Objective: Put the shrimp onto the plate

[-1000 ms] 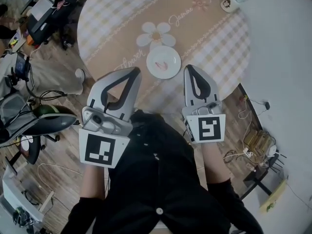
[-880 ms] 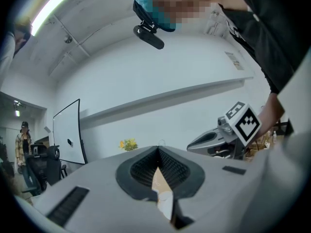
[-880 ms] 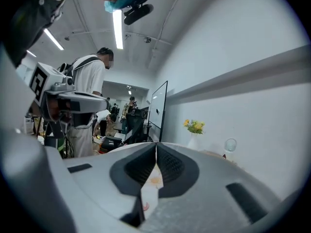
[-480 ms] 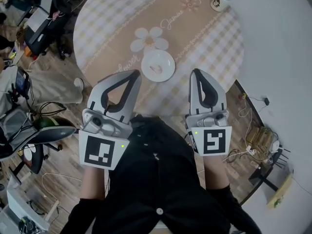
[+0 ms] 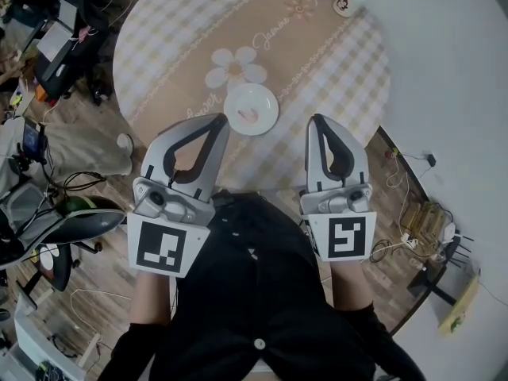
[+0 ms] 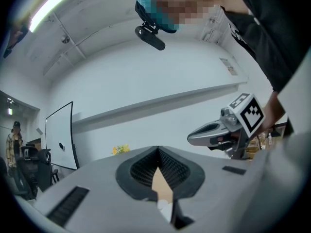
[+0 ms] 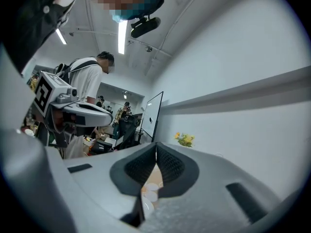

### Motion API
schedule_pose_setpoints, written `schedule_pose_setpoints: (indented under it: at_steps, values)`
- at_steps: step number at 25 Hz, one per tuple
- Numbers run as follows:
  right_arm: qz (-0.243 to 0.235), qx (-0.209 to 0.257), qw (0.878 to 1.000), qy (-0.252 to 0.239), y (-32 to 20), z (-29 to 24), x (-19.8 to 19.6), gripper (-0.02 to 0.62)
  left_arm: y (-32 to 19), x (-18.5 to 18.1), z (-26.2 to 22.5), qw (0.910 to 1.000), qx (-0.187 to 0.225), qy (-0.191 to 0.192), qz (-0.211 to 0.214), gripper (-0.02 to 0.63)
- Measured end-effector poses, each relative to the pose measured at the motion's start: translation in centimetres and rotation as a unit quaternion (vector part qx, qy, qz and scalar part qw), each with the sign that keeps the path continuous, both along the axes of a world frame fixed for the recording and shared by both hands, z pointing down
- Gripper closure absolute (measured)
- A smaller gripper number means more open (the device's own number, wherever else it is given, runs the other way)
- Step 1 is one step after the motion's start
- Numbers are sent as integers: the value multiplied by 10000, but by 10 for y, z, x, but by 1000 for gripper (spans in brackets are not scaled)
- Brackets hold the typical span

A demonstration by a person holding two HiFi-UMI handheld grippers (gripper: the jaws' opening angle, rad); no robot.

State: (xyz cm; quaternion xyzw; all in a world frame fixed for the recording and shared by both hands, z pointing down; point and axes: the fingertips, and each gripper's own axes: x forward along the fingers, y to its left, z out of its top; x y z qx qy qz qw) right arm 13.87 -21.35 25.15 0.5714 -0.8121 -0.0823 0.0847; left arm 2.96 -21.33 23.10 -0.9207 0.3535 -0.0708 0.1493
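Drawing back from the round worktop, the person holds the left gripper and right gripper with fingers together and empty, while the pink shrimp lies on the white plate, so the task looks finished.

Two grippers side by side, close to the body.
The left gripper and the right gripper both point toward the far side, each with its jaws closed tip to tip on nothing.
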Motion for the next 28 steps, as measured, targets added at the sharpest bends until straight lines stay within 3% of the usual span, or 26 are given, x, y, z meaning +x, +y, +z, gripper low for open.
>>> schedule_pose_setpoints:
  at_steps: [28]
  values:
    - [-130, -92, 9998, 153, -6, 5, -13, 592, -6, -4, 4, 10000, -40, 4, -28, 603]
